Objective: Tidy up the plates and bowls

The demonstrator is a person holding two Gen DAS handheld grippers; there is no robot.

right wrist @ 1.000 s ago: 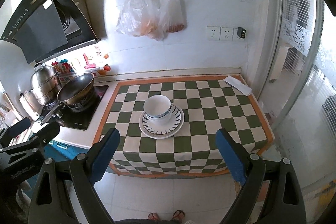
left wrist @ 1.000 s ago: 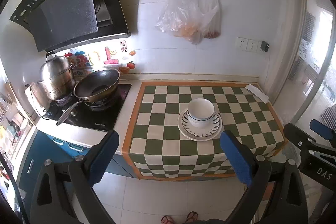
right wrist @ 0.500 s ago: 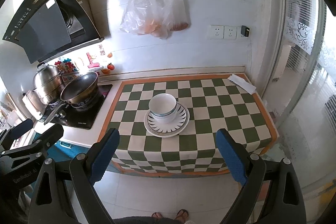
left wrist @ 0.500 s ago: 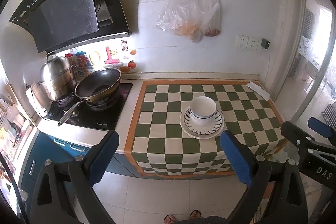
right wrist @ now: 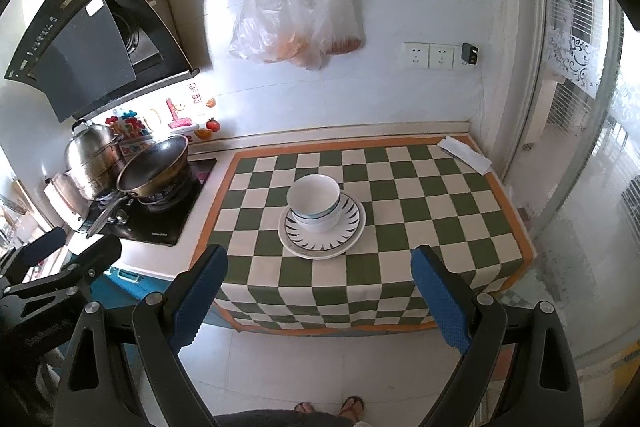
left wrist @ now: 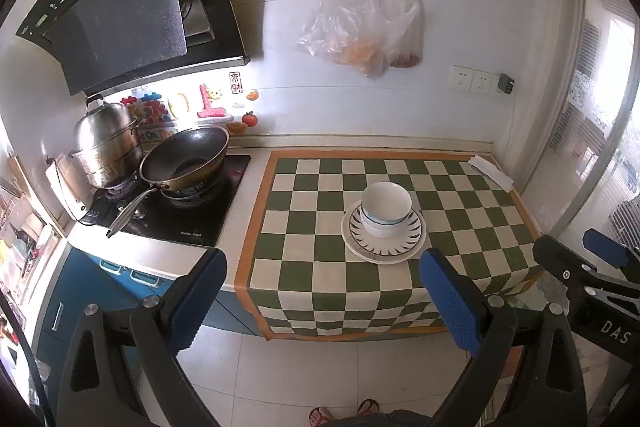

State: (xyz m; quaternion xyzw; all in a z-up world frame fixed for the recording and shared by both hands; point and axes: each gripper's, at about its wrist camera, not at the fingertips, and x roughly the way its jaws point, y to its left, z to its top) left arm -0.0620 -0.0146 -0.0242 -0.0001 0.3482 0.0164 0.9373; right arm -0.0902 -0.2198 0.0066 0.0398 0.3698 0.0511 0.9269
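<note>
A white bowl (left wrist: 386,209) with a blue band stands on a white plate (left wrist: 383,241) with dark rim marks, near the middle of the green and white checked cloth (left wrist: 316,211). Bowl (right wrist: 314,205) and plate (right wrist: 322,231) also show in the right wrist view. My left gripper (left wrist: 324,297) is open and empty, held back off the counter's front edge above the floor. My right gripper (right wrist: 318,293) is open and empty too, equally far back. The right gripper also shows at the right edge of the left wrist view (left wrist: 592,267).
A wok (left wrist: 184,159) and a steel steamer pot (left wrist: 106,143) sit on the black stove at the left, under a range hood (left wrist: 120,11). Plastic bags (left wrist: 364,23) hang on the back wall. A folded white cloth (left wrist: 490,171) lies at the counter's far right corner.
Both grippers have drawn back and slightly away from the counter, so the bowl and plate look smaller and farther. Bowl and plate have not moved.
</note>
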